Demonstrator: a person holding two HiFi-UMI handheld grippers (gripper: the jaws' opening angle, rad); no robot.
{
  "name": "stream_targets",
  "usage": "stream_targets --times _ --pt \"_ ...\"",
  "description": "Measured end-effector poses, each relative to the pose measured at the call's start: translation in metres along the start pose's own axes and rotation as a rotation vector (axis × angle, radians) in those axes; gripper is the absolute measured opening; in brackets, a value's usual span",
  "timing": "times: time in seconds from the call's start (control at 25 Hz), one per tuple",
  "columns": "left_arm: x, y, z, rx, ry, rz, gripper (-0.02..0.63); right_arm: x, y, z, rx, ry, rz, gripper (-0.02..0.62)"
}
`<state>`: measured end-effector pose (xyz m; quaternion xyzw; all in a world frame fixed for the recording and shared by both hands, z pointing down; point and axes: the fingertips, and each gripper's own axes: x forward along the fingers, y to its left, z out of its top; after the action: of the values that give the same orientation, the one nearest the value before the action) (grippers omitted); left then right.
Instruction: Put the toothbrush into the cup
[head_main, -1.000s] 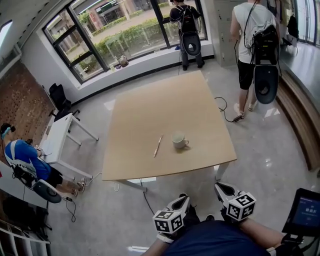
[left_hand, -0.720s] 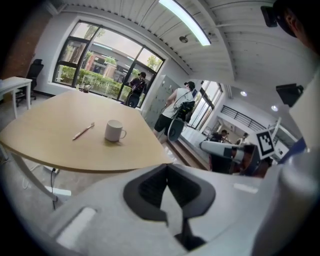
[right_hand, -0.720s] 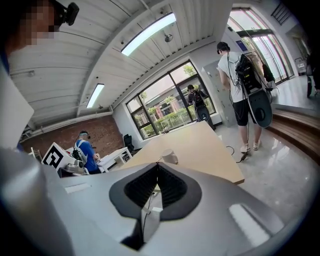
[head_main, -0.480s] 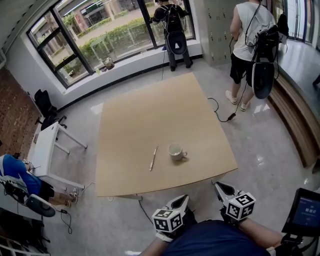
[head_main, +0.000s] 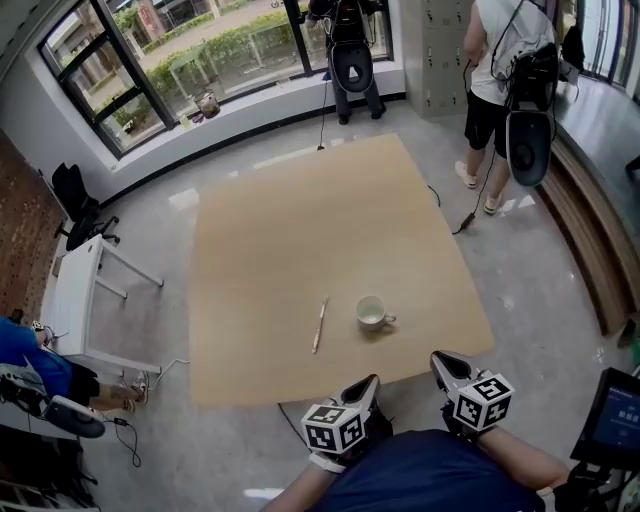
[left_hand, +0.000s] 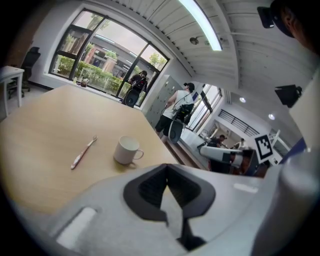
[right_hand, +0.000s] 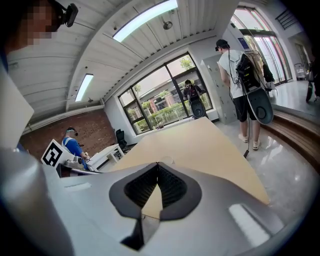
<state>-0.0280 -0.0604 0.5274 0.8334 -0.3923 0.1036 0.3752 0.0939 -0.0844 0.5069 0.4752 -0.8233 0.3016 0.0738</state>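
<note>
Toothbrush (head_main: 320, 324) flat on worktop (head_main: 300, 220) beside cup (head_main: 371, 313), not touching; left tongs (head_main: 367, 384) and right tongs (head_main: 445, 362) fully closed, empty.

A wooden surface (head_main: 300, 220) stands on a glossy grey floor (head_main: 545, 290). Beyond it, one person (head_main: 350, 50) faces the big windows (head_main: 150, 45). Another person (head_main: 500, 70) wearing a backpack stands far right. A white desk (head_main: 78, 300) sits left.

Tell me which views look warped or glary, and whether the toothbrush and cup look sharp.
Head view: fisheye bows the table edges, window light glares on the floor, toothbrush and cup small but sharp. Left gripper view: dark vignette, both sharp, left gripper blurred close up. Right gripper view: same vignette, bright ceiling strips.
</note>
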Motion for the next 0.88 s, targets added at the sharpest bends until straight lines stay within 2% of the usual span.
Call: stream_targets --times 0.28,0.48,0.64,0.68,0.72,0.88 --pt "0.009 0.048 0.032 -0.019 -0.009 -0.037 0.005 0.044 0.004 0.022 -0.007 0.008 -0.059 0.011" --pt "0.015 0.084 0.053 0.052 -0.024 -0.016 0.005 0.068 0.012 0.036 -0.03 0.027 -0.084 0.011" --pt "0.023 0.116 0.058 0.17 0.016 0.045 0.021 0.084 0.015 0.049 -0.039 0.035 -0.089 0.011" --pt "0.025 0.126 0.055 0.194 0.039 0.067 0.096 0.088 0.016 0.05 -0.042 0.041 -0.085 0.011" --pt "0.028 0.138 0.052 0.212 0.063 0.095 0.125 0.092 0.017 0.05 -0.042 0.047 -0.079 0.011" --pt "0.039 0.204 0.038 0.261 0.148 0.257 0.151 0.105 0.015 0.056 -0.033 0.056 -0.051 0.011"
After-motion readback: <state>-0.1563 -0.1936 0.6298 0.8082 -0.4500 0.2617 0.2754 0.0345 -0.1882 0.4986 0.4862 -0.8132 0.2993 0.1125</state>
